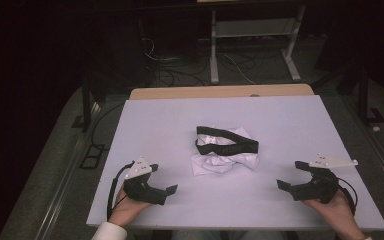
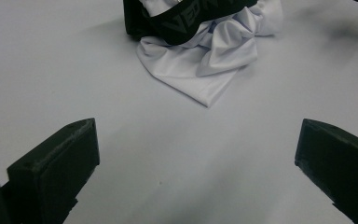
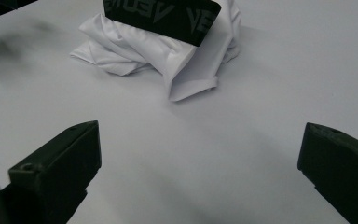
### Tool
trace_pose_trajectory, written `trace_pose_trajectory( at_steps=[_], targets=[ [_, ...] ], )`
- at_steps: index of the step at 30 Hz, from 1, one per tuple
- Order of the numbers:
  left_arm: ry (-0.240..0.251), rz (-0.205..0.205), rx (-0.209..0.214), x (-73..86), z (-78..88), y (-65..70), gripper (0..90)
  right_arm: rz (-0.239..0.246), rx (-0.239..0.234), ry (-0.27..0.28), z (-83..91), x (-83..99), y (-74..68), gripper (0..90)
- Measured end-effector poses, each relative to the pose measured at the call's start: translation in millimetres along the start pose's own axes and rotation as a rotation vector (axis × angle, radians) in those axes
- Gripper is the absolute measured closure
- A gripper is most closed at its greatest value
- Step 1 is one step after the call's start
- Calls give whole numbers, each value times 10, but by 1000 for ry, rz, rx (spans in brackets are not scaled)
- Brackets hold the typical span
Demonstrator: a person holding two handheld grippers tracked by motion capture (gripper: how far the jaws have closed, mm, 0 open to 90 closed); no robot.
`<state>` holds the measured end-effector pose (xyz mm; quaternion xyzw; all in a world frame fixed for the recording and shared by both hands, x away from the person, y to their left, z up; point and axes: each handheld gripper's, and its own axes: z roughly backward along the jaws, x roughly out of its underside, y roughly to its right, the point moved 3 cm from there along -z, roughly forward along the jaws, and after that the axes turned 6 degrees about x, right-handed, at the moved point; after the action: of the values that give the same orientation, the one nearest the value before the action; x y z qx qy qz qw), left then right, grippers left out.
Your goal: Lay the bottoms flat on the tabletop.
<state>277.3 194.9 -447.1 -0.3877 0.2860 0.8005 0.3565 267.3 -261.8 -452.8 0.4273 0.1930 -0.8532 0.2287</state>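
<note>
White table [image 1: 145, 125]: crumpled white, black-banded garment [image 1: 223, 158]; both hand-held grippers [image 1: 163, 178] [image 1: 288, 174] spread, empty.

garments: one — crumpled white garment [image 1: 223, 159] mid-table, single piece (not counting folds)
waistbands: one — black waistband [image 1: 226, 140] with lettering, part of that same garment
grippers: two — left gripper [image 1: 163, 179], right gripper [image 1: 289, 174]
jaws: four — two black ones per gripper, each pair standing wide apart with nothing between
grey plates: two — one on top of each gripper
hands: two — left hand [image 1: 126, 209], right hand [image 1: 333, 206], one per gripper
tables: one white table [image 1: 155, 125] up front, plus one frame of a second table [image 1: 252, 30] behind (top cut off)
cable bundles on floor: one tangle, strands too dim to count
</note>
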Motion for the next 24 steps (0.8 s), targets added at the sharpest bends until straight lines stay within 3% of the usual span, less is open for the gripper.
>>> trace_pose_trajectory(
  at_steps=[24],
  targets=[
    [1,-3,0,-25,-6,13,0,10,-5,15,34,-38,-52,0]
  ],
)
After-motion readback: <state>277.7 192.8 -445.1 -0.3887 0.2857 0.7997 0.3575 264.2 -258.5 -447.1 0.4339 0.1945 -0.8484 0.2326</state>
